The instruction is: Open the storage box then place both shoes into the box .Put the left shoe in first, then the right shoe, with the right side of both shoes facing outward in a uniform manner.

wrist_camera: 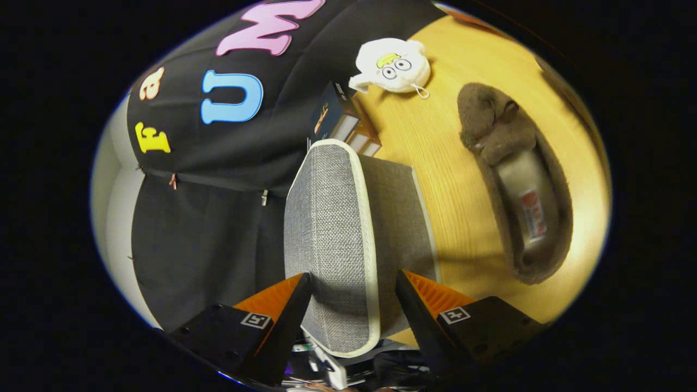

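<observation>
My gripper [354, 286] has its fingers spread, one on each side of the grey woven-fabric lid with pale piping [332, 239]; I cannot tell whether both fingers actually press on it. The lid stands on edge between them, its coarse weave facing the booth wall, its rounded cream border running away from me. Behind it sits the grey fabric storage box [400, 218], smoother and shadowed. Beyond the fingers, across a bare stretch of the yellow wood-grain tabletop [435, 163], lies a brown fuzzy slipper with a pale insole [517, 179], well apart from the box. Further out rest a white plush toy with cartoon eyes [393, 65] and dark cardboard cartons [340, 117].
</observation>
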Tool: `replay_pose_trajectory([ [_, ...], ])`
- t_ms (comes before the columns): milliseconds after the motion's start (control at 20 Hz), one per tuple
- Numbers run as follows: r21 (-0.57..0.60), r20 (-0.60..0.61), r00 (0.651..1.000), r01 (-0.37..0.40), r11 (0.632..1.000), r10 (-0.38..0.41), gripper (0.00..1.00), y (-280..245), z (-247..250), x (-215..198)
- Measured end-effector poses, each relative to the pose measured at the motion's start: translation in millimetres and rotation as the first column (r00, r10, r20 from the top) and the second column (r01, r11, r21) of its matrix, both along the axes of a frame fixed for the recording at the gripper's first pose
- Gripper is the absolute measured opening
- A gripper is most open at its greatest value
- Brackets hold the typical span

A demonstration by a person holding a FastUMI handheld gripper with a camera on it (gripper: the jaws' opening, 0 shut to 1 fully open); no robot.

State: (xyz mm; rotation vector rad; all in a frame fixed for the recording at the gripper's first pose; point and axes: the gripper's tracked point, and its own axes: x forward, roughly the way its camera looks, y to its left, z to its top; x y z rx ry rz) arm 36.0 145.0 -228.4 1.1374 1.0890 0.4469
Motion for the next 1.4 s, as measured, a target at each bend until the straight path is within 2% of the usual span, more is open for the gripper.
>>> replay_pose_trajectory([
  [100,0.063,-0.038,0.999,0.018,0.998,-0.016,0.95,4.5,5.2,2.4],
  [150,0.075,-0.045,0.999,0.017,0.997,-0.013,0.84,5.3,8.2,1.4],
  [250,0.073,-0.055,0.998,0.000,0.997,0.004,0.74,7.3,4.2,-1.1],
  [400,0.086,-0.059,0.998,-0.014,0.996,0.019,0.69,10.1,4.4,-4.3],
  [450,0.093,-0.064,0.998,-0.020,0.995,0.026,0.61,4.7,7.7,-5.0],
  [500,0.102,-0.065,0.998,-0.018,0.995,0.025,0.60,0.7,10.0,-6.7],
  [600,0.126,-0.069,0.997,-0.011,0.992,0.020,0.43,4.9,18.3,-2.5],
  [650,0.134,-0.081,0.996,-0.011,0.991,0.022,0.27,7.0,19.0,-2.5],
  [750,0.140,-0.081,0.996,-0.023,0.990,0.035,0.15,10.6,23.5,-2.2],
  [800,0.128,-0.065,0.997,-0.024,0.991,0.033,0.14,12.8,22.6,-1.0],
  [850,0.112,-0.045,0.998,-0.036,0.993,0.041,0.07,8.4,25.9,-2.6],
  [1150,0.092,-0.005,0.997,-0.073,0.993,0.074,0.05,15.1,44.7,-0.4],
  [1400,0.073,0.118,0.984,-0.145,0.987,0.136,0.05,38.9,95.2,-1.7],
])
